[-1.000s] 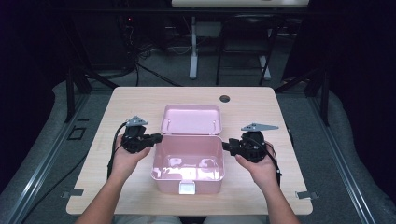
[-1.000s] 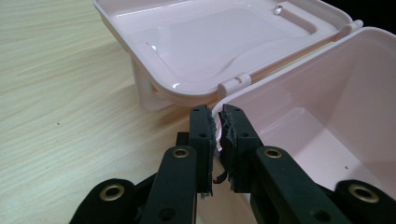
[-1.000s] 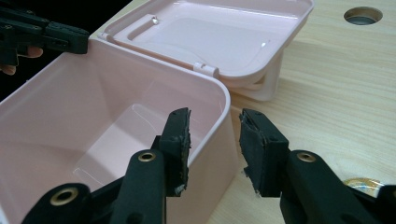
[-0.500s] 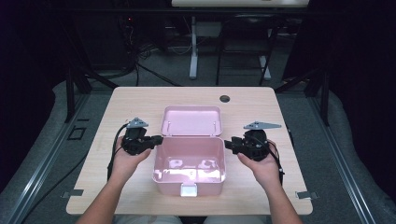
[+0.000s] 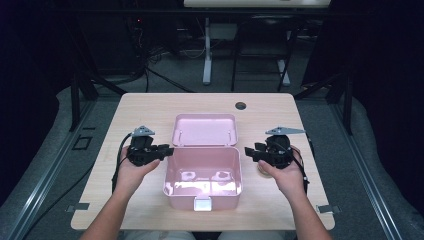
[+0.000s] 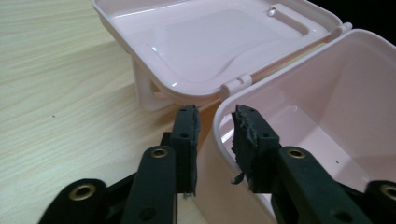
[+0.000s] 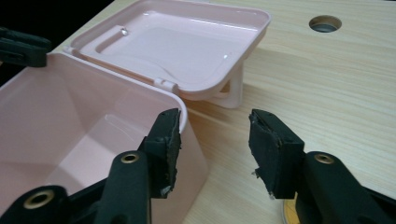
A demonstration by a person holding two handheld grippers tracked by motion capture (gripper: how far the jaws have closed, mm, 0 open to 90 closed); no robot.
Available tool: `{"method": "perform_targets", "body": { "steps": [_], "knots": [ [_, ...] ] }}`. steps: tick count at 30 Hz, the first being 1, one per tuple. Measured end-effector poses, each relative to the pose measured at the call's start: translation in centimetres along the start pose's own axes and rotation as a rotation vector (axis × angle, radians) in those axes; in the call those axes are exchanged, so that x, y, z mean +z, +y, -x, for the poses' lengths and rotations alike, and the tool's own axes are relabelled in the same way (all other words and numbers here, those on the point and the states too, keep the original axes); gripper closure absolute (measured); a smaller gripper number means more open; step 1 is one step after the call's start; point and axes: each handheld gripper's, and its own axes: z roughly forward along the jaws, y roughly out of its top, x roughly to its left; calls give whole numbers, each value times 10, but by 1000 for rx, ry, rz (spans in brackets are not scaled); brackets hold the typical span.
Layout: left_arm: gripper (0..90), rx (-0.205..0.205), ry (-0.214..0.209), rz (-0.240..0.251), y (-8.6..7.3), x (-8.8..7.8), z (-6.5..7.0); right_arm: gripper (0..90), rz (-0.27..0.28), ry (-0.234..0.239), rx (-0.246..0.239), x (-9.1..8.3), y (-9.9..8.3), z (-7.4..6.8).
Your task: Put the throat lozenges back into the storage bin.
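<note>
Counter [image 5: 150, 107] carries the pink box [image 5: 202, 172] at centre, toward 6 o'clock, lid [image 5: 205, 130] thrown flat back at 12. Box looks like thin glossy plastic: probably light, fairly stiff, slippery, walls likely to flex. Best hold is the rim of a side wall. Left tool [image 6: 215, 122] at 9 o'clock: jaws just been opening, straddling the wall rim, no pinch. Right tool [image 7: 214, 127] at 3: just been opening too, nothing between.

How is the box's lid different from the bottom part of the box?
The lid is shallow, while the box bottom is deep. The lid lies flipped back on the table behind; the bottom stands nearer the person, between both grippers. The bottom carries a white latch in front. Both are pink, glossy and empty.
</note>
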Motion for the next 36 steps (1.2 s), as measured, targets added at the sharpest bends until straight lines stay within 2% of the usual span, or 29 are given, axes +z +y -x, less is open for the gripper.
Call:
{"method": "perform_targets", "body": {
  "steps": [3,10,12,16,20,21,24,28,31,36],
  "knots": [
    [618,1,-3,-7,0,-1,-1,489,-21,-36,-39,2,-1,4],
    [508,19,-10,-33,1,-4,-4,453,-86,-59,-83,7,0,11],
    [509,45,-12,-25,0,-5,-4,468,-109,-70,-96,10,-1,13],
    [510,53,3,-12,1,-9,-4,479,-152,-77,-119,15,-2,18],
    [506,44,14,-31,2,-13,-5,469,-170,-82,-130,17,-3,21],
    [503,45,8,-40,2,-14,-6,460,-174,-85,-132,18,-3,22],
    [464,61,27,-44,2,-15,-5,445,-195,-94,-117,19,-3,25],
    [433,50,-5,-61,2,-14,-4,399,-240,-112,-112,23,-4,30],
    [413,70,-3,-72,2,-14,-2,355,-261,-126,-110,26,-4,34],
    [387,69,-4,-69,3,-15,-2,306,-303,-149,-117,30,-3,41]
  ]
}}
